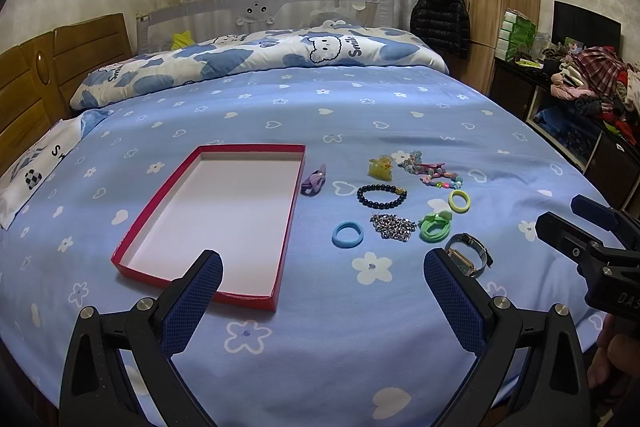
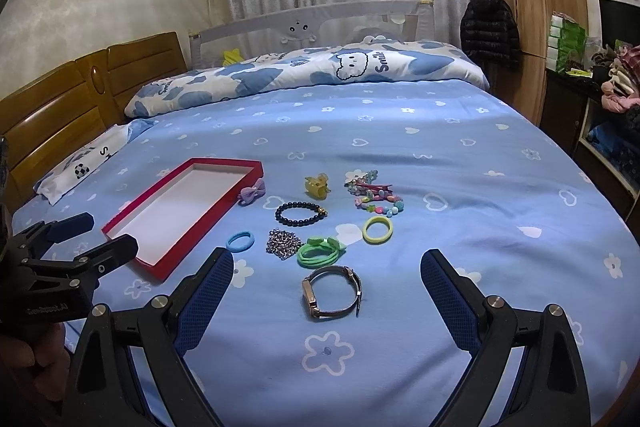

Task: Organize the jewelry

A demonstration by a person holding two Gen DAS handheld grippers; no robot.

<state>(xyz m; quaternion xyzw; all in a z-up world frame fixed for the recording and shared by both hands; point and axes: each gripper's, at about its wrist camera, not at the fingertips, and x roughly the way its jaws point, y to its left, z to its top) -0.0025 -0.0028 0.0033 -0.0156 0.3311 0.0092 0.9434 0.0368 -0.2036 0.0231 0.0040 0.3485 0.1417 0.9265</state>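
On the bed [image 1: 360, 327], left wrist view: my left tongs [image 1: 322, 269] stand wide apart with nothing between them, hovering over the blue flowered sheet near its front edge. Red tray [image 1: 132, 227] lies just past the left finger, white inside, nothing in it. Purple bow [image 1: 314, 179] touches the tray's right wall near its far corner. To the right of it lie: black bead bracelet [image 1: 381, 195], blue hair tie [image 1: 347, 234], silver chain [image 1: 393, 226], green hair tie [image 1: 435, 227], yellow hair tie [image 1: 459, 201], yellow claw clip [image 1: 380, 166], coloured bead pile [image 1: 432, 171]. Watch [image 1: 470, 251] sits partly behind the right finger. Right tongs [image 1: 568, 223] enter from the right edge.

Right wrist view: right tongs [image 2: 326, 267] spread wide, empty; the watch lies between the fingers, apart from both. Left tongs [image 2: 92, 233] parted, hovering by the tray's near corner.
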